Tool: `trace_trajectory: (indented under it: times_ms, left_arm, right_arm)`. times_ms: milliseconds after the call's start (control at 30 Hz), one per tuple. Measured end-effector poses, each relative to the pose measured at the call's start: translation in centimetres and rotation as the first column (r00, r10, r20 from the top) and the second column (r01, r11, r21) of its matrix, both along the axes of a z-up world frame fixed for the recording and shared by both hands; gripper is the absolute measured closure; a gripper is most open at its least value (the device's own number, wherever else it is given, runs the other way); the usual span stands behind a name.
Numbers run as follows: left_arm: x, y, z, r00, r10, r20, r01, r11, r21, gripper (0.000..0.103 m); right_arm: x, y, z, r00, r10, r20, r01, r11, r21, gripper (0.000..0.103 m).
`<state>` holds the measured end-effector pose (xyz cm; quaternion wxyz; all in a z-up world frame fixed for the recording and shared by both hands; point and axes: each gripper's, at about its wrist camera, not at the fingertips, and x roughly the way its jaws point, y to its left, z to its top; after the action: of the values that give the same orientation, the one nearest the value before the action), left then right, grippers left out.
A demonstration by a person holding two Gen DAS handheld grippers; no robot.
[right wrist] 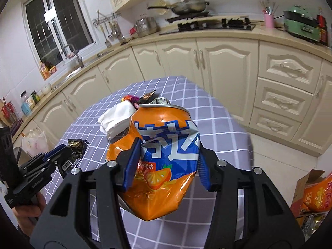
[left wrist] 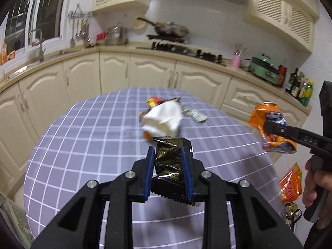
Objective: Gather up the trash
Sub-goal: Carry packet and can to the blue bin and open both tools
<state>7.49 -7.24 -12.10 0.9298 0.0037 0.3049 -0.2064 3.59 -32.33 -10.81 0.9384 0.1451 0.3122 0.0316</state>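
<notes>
Left tool (left wrist: pixel 168 153): nearest item in the left wrist view; blue pads clamped on a black-and-gold foil wrapper (left wrist: pixel 169 161), held clear above the worktop (left wrist: pixel 83 145).

Right tool (right wrist: pixel 166 155): clamped across the middle of a crushed orange soda can (right wrist: pixel 164 157), long axis roughly upright, pull-tab end far. Seen from the left view, the can hangs at the right edge of the worktop.

Remaining trash, far centre of the worktop: crumpled white tissue (left wrist: pixel 162 120) lying over colourful snack wrappers (left wrist: pixel 154 101); a silver-green wrapper (left wrist: pixel 194 114) just beside it to the right.

Cardboard box (right wrist: pixel 309 188): on the floor, near right, already holding orange snack bags; judged the collection point.

Governing relation: the box lies right of and below both tools, and the right tool is much the nearer.
</notes>
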Motion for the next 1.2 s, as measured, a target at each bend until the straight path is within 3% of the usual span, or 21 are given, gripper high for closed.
trace_trajectory:
  times_ms: [300, 433, 600, 767, 933, 1200]
  left_arm:
    - [-2.6, -7.3, 2.5, 0.989, -0.136, 0.065, 0.14, 0.988, -0.063, 0.078]
    - [-4.0, -11.9, 2.6, 0.971, -0.228, 0.069, 0.233, 0.969, -0.086, 0.078]
    - [-6.8, -18.1, 1.7, 0.933, -0.355, 0.061, 0.36, 0.928, -0.096, 0.078]
    - [-9.8, -24.8, -1.3, 0.875, -0.484, 0.001, 0.482, 0.87, -0.1, 0.078]
    - [-12.0, -30.8, -6.4, 0.811, -0.575, -0.109, 0.569, 0.818, -0.08, 0.078]
    - [-14.0, -36.8, -15.6, 0.72, -0.627, -0.297, 0.65, 0.759, -0.026, 0.078]
  right_arm:
    - [-5.5, -6.0, 2.0, 0.989, -0.127, 0.069, 0.126, 0.992, 0.018, 0.054]
    - [-9.1, -10.4, 1.8, 0.97, -0.232, 0.068, 0.231, 0.973, 0.021, 0.054]
    - [-13.9, -15.8, 0.4, 0.928, -0.371, 0.035, 0.371, 0.928, 0.022, 0.054]
    - [-18.9, -20.6, -3.2, 0.871, -0.489, -0.049, 0.49, 0.871, 0.011, 0.054]
    - [-22.4, -24.3, -8.6, 0.806, -0.568, -0.167, 0.577, 0.816, 0.012, 0.054]
    - [-25.0, -27.5, -16.7, 0.732, -0.595, -0.332, 0.641, 0.766, 0.04, 0.054]
